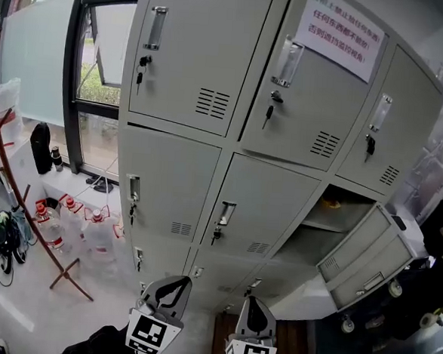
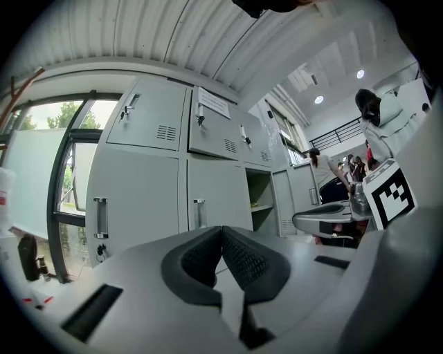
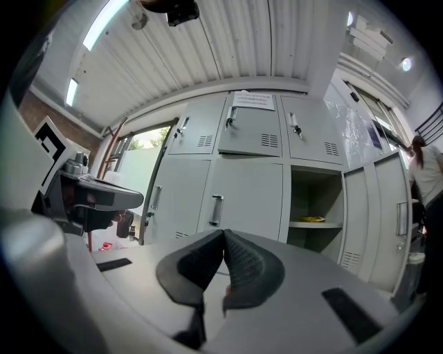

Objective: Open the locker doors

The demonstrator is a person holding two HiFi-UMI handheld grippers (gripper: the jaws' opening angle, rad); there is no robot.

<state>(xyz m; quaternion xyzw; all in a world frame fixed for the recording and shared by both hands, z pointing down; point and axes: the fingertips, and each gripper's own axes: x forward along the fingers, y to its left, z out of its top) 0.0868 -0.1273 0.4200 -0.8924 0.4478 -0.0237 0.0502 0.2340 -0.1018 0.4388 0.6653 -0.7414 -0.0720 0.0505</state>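
Observation:
A bank of grey lockers (image 1: 212, 96) fills the head view, three columns wide. The middle-row right compartment (image 1: 332, 218) stands open with its door (image 1: 367, 254) swung out to the right; the other doors are closed, each with a handle and several with keys in the locks. Both grippers are low, in front of the bottom row and apart from the doors. My left gripper (image 1: 172, 284) (image 2: 221, 229) is shut with nothing between its pads. My right gripper (image 1: 255, 303) (image 3: 223, 232) is also shut and empty. The open compartment (image 3: 315, 207) holds a small yellow object (image 3: 311, 219) on its shelf.
Large water bottles (image 1: 74, 226) and a red stand (image 1: 63, 271) sit on the floor left of the lockers, under a window (image 1: 101, 66). A printed notice (image 1: 339, 26) is taped to the top middle door. Dark equipment on wheels (image 1: 394, 305) stands beside the open door.

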